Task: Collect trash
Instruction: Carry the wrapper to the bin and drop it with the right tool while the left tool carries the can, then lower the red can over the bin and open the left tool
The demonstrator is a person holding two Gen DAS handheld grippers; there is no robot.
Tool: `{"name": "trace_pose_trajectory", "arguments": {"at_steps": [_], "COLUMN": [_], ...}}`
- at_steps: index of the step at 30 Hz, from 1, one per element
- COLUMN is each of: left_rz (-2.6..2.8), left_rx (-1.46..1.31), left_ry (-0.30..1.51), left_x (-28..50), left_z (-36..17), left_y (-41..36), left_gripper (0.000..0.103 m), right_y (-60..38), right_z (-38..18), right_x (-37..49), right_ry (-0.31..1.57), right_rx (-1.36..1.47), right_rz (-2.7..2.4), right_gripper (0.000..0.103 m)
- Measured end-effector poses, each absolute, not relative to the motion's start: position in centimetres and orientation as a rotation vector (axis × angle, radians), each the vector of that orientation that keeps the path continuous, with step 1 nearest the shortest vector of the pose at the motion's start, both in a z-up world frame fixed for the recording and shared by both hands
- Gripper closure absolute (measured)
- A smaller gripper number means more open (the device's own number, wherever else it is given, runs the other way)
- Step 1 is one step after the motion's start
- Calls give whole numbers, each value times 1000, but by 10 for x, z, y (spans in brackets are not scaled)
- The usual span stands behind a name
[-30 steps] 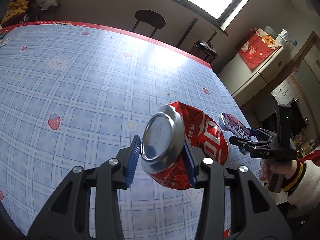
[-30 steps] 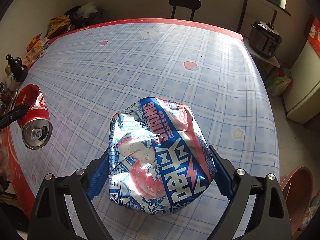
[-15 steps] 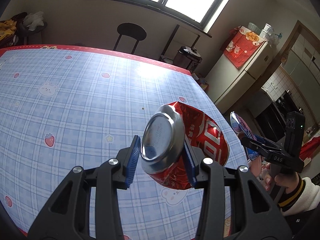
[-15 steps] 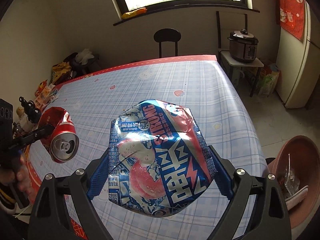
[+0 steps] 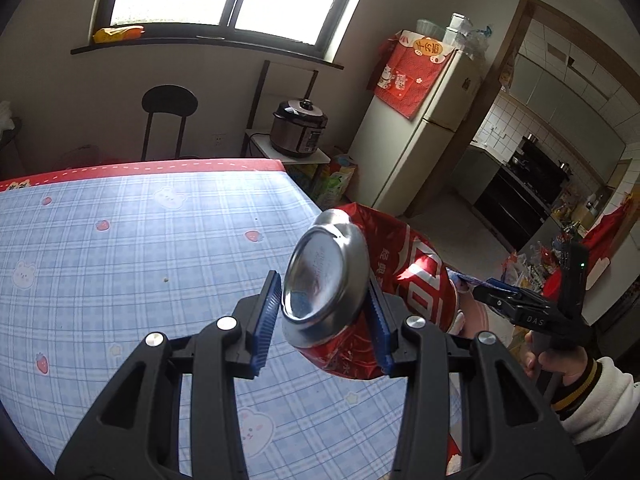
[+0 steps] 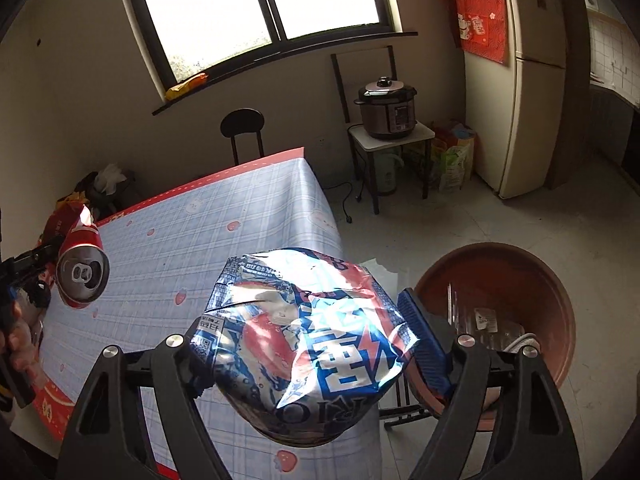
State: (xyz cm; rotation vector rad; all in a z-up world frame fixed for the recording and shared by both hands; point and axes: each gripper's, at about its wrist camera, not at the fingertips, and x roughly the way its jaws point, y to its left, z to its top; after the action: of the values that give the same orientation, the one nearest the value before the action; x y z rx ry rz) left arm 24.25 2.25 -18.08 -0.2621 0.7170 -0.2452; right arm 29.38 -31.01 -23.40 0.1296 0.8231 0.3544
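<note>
The bin sits just right of the right gripper, whose jaws, just narrowed, clamp the wrapper; the left gripper clamps the can farther off.

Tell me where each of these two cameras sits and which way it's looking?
Left wrist: on the left gripper, looking along its fingers at the crushed red can, the table and fridge beyond; the other hand shows.
Right wrist: on the right gripper, looking past the blue snack wrapper to a brown bin on the floor.
Shared: can, table, cooker, fridge.
</note>
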Motion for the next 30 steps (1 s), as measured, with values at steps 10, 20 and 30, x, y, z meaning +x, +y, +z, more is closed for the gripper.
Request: {"name": "trace_pose_trajectory", "arguments": {"at_steps": [10,20,30], "left_rz": [-296,-314,-384], "left_rx": [-246,-217,-159], "left_ry": [714,709,721], "left_x": [262,275,289], "left_z": [-179,-178,-181], "left_y": [-37,-66,-106], "left_gripper": [60,60,60], "right_y": [-358,-427,-451], "right_z": [-236,-229,-212], "right_x": [306,333,327], "right_ry": [788,771,732], "right_rx": [147,222,244], "right_rz": [293,179,134], "right_gripper": [25,18,5]}}
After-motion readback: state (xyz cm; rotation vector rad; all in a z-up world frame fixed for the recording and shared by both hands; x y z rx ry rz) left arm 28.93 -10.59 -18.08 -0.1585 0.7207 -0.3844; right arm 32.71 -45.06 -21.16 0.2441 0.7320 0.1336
